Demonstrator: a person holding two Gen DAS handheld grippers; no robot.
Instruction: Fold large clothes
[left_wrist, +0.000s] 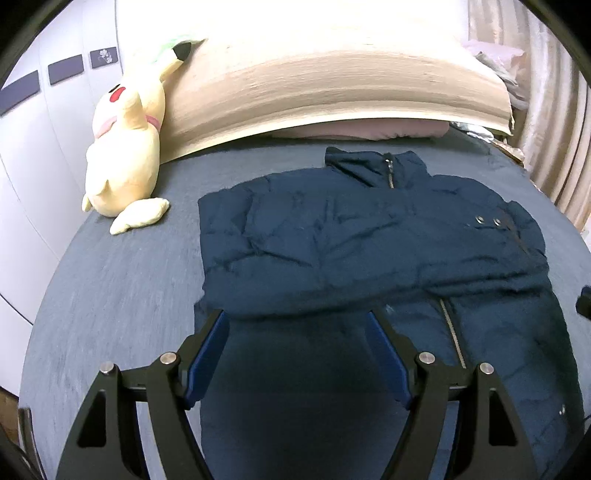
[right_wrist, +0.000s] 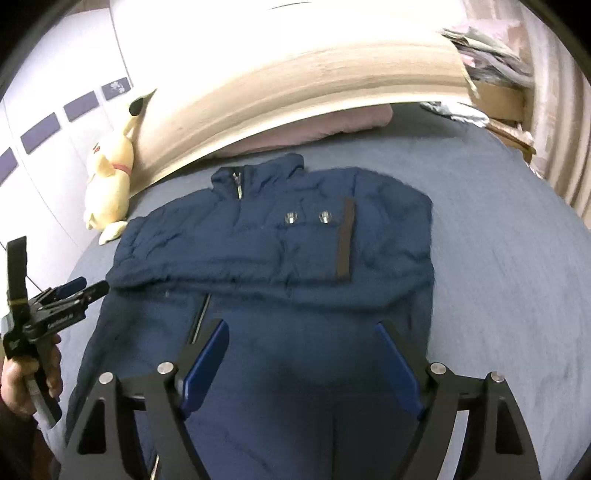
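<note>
Directly beneath and ahead of both tools lies the navy puffer jacket (left_wrist: 369, 236), spread on the blue-grey bedsheet (left_wrist: 122, 280). Left gripper (left_wrist: 297, 317) and right gripper (right_wrist: 304, 326) hover over its lower body, jaws spread with nothing pinched. Both sleeves lie folded across the chest, collar farthest away, zipper partly visible. Beyond the left gripper's left side, a yellow plush toy (left_wrist: 125, 155) rests against the headboard (left_wrist: 314, 85).

The jacket (left_wrist: 369, 236) lies flat on the bed (left_wrist: 110, 295), collar (left_wrist: 373, 166) toward twelve o'clock, both sleeves folded across its chest. Behind the collar, a pillow (left_wrist: 362, 129) rests against the headboard (left_wrist: 314, 81). At ten o'clock from the jacket, a plush toy (left_wrist: 125, 155) leans on the headboard. Curtains (left_wrist: 554, 110) hang at two o'clock.
</note>
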